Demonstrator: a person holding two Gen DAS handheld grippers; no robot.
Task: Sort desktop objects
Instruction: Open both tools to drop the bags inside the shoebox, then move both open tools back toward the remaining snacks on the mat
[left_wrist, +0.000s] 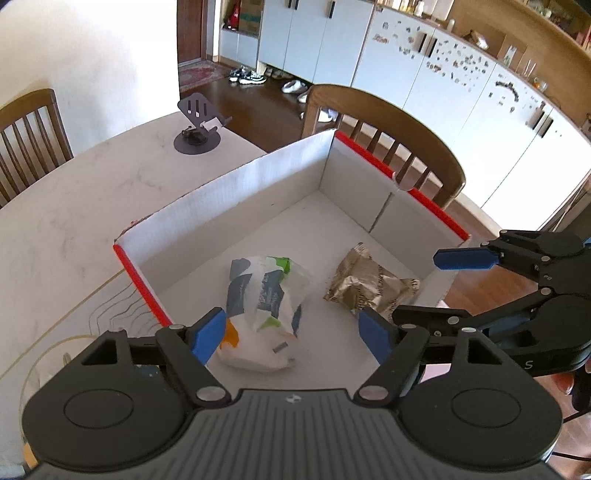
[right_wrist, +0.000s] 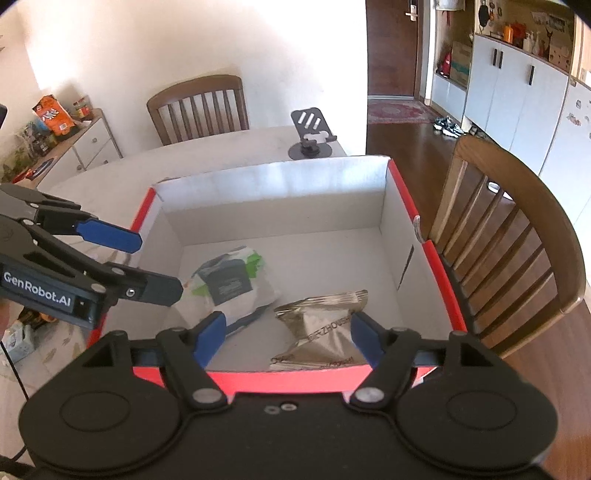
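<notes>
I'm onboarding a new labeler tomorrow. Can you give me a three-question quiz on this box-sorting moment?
1. True or false: the gold foil packet lies inside the red-edged box.
2. Which item lies nearer the left gripper: (a) the white, blue and green packet, (b) the foil packet, (c) the phone stand?
3. Fill in: both the left gripper and the right gripper are ____ and hold nothing.

Key: 1 true; 2 a; 3 open.
</notes>
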